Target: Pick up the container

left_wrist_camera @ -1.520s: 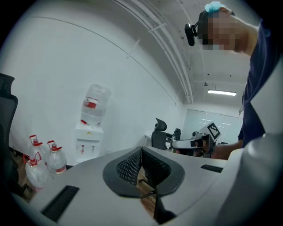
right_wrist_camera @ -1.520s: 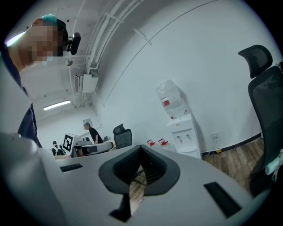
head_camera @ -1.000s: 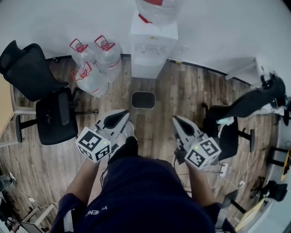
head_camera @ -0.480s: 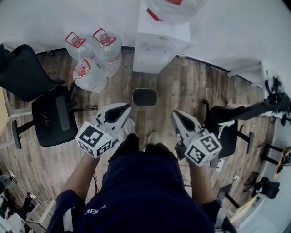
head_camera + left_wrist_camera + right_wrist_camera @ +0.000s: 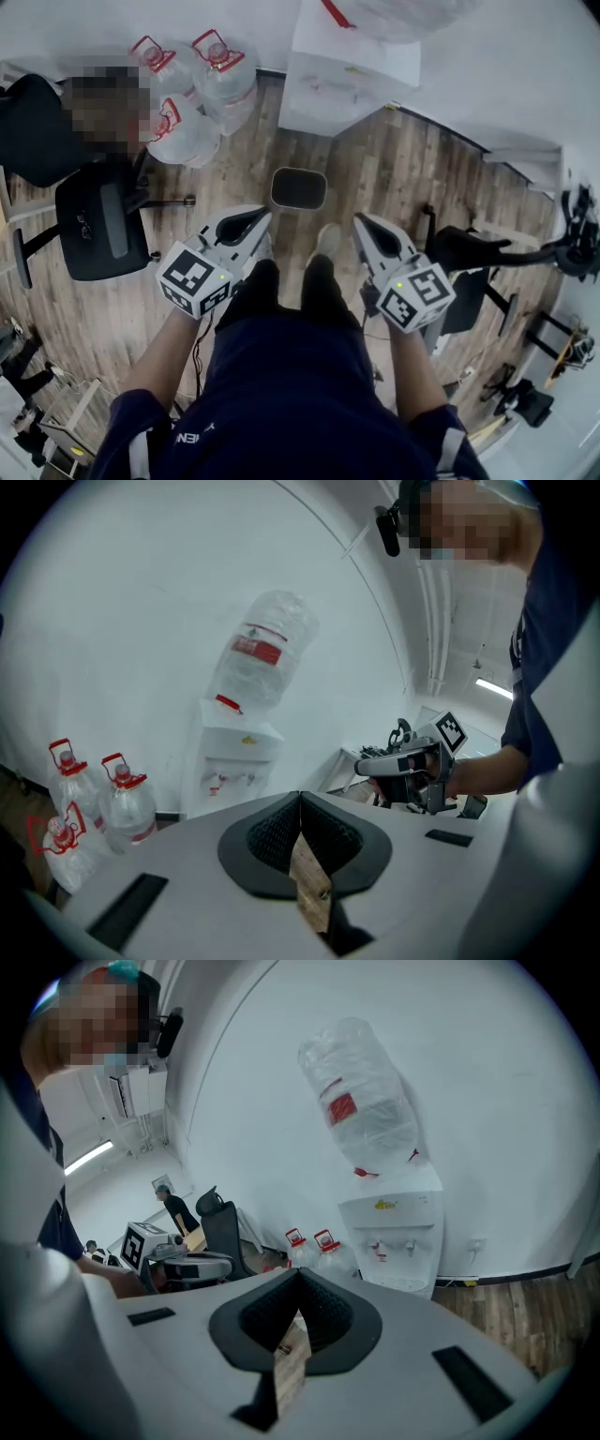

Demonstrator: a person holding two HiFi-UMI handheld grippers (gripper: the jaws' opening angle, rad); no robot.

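Note:
A small dark rectangular container (image 5: 298,188) stands on the wooden floor in front of a white water dispenser (image 5: 347,70). In the head view my left gripper (image 5: 255,217) and right gripper (image 5: 361,225) are held at waist height, pointing forward, on either side of the container and well above it. Both are shut with nothing between the jaws. The left gripper view shows its closed jaws (image 5: 300,803) and the right gripper (image 5: 403,766) off to the side. The right gripper view shows its closed jaws (image 5: 298,1279), and the container is hidden in both gripper views.
Three large water jugs (image 5: 202,84) with red caps stand left of the dispenser. A black office chair (image 5: 94,225) is at the left, another dark chair (image 5: 478,258) at the right. An upturned water bottle (image 5: 361,1101) sits on the dispenser (image 5: 394,1237).
The view has moved toward the dispenser and container, which now sit closer. The person's feet have stepped forward. Both grippers stay shut and hold their place in front of the body.

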